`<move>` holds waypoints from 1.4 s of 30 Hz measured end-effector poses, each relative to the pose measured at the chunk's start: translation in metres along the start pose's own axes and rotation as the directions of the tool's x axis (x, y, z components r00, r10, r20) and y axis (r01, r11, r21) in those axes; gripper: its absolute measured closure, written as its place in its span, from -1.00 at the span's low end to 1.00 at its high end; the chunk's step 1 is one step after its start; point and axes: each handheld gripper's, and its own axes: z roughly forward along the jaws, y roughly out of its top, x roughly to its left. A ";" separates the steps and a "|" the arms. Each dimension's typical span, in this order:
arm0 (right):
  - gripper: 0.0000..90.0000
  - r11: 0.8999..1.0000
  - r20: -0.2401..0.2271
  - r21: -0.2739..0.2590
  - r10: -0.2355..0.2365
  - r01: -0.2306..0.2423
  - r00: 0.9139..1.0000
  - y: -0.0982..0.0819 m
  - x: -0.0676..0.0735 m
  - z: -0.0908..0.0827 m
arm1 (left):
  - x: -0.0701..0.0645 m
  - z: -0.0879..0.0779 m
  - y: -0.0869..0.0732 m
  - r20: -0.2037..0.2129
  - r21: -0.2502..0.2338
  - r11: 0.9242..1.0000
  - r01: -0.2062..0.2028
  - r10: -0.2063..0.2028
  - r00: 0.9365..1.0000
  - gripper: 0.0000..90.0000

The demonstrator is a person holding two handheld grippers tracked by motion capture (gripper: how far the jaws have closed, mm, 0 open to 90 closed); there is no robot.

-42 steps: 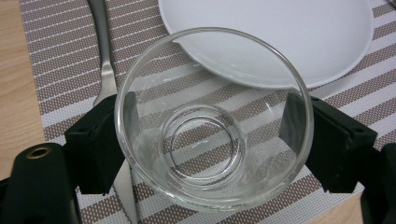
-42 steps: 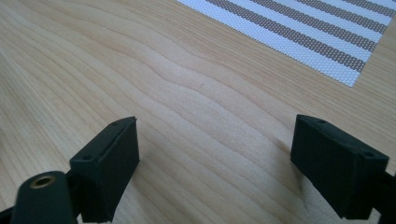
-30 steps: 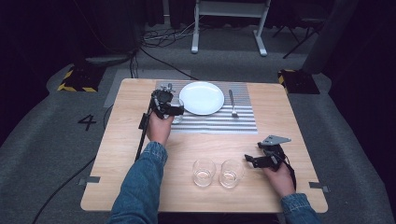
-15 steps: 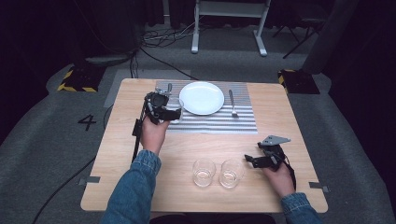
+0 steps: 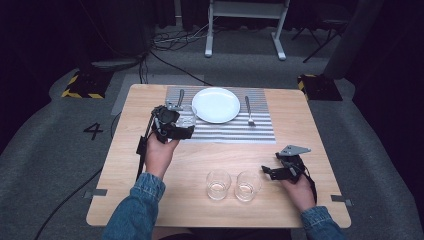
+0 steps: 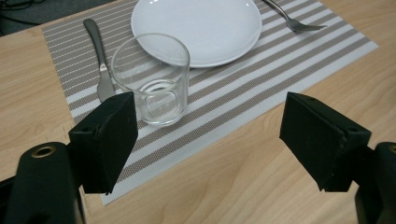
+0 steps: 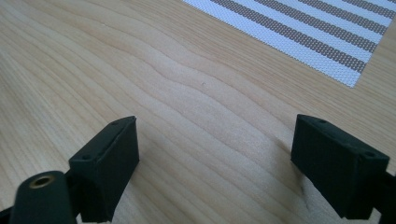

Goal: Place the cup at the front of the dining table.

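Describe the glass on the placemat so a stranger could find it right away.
Find the striped placemat at the table's far side. On its left part, between knife and white plate, stands an empty glass. The other two glasses stand on bare wood.

Wooden counter (image 5: 150, 100) on grey floor (image 5: 45, 150); white stand legs (image 5: 245, 25), cables (image 5: 170, 42), two hazard-striped blocks (image 5: 80, 85) beyond far edge.

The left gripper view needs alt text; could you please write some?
An empty clear glass stands on a striped placemat just beyond the open left gripper, near its left jaw. Behind lie a white plate, knife and fork.
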 end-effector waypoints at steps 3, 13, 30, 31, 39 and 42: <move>-0.66 1.000 0.000 0.005 0.008 -0.008 1.000 0.000 0.001 0.000 | -0.004 -0.006 -0.003 -0.001 0.004 1.000 -0.005 0.005 1.000 -0.56; -0.66 1.000 0.000 -0.002 -0.004 0.004 1.000 0.000 0.000 0.000 | -0.009 -0.025 -0.015 0.034 -0.004 1.000 -0.023 0.024 0.999 -0.56; -0.66 1.000 -0.001 0.000 0.003 -0.003 1.000 0.000 0.000 0.000 | -0.013 -0.058 -0.052 0.029 0.003 1.000 -0.020 0.020 0.999 -0.56; -0.66 1.000 -0.002 0.000 0.003 -0.003 1.000 0.000 0.000 0.000 | -0.012 -0.060 -0.054 0.031 -0.002 1.000 -0.021 0.021 0.999 -0.56; -0.66 1.000 -0.002 0.000 0.003 -0.003 1.000 0.000 0.000 0.000 | -0.012 -0.066 -0.074 0.000 0.002 1.000 -0.012 0.012 1.000 -0.57; -0.66 1.000 -0.002 0.000 0.004 -0.004 1.000 0.000 0.000 0.000 | -0.010 -0.065 -0.083 0.001 0.029 0.999 -0.045 0.045 0.999 -0.57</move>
